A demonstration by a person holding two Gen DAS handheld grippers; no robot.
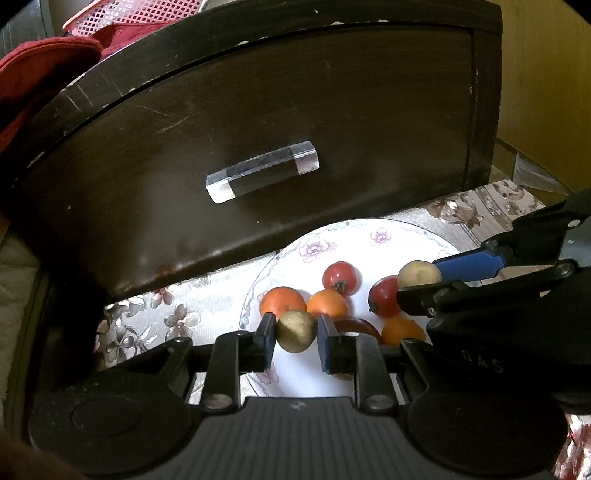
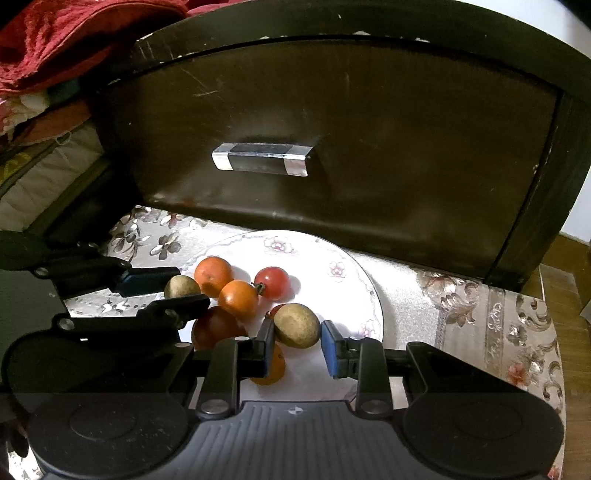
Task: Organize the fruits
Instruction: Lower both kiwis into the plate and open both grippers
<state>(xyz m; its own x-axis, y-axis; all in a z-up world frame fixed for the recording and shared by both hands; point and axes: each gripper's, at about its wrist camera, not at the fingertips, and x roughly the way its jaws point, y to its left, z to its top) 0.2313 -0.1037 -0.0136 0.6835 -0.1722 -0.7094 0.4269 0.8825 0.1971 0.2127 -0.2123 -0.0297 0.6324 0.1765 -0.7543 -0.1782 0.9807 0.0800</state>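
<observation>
A white floral plate [image 1: 388, 236] [image 2: 343, 258] holds small oranges [image 1: 282, 300] [image 2: 213, 274] and red cherry tomatoes [image 1: 340, 277] [image 2: 272, 282]. My left gripper [image 1: 295, 330] is shut on a brown longan [image 1: 296, 329], held over the plate's left part; it also shows in the right wrist view [image 2: 181, 286]. My right gripper [image 2: 297, 326] holds a second brown longan [image 2: 296, 325] between its pads; its right pad stands just beside the fruit. That longan shows in the left wrist view [image 1: 419, 273] at the right gripper's tips [image 1: 421, 280].
A dark wooden drawer front [image 1: 258, 147] [image 2: 332, 166] with a clear handle [image 1: 262, 170] [image 2: 262, 158] stands right behind the plate. A floral tablecloth [image 2: 498, 325] covers the table. Red cloth [image 1: 40, 70] and a pink basket [image 1: 140, 14] lie at the far left.
</observation>
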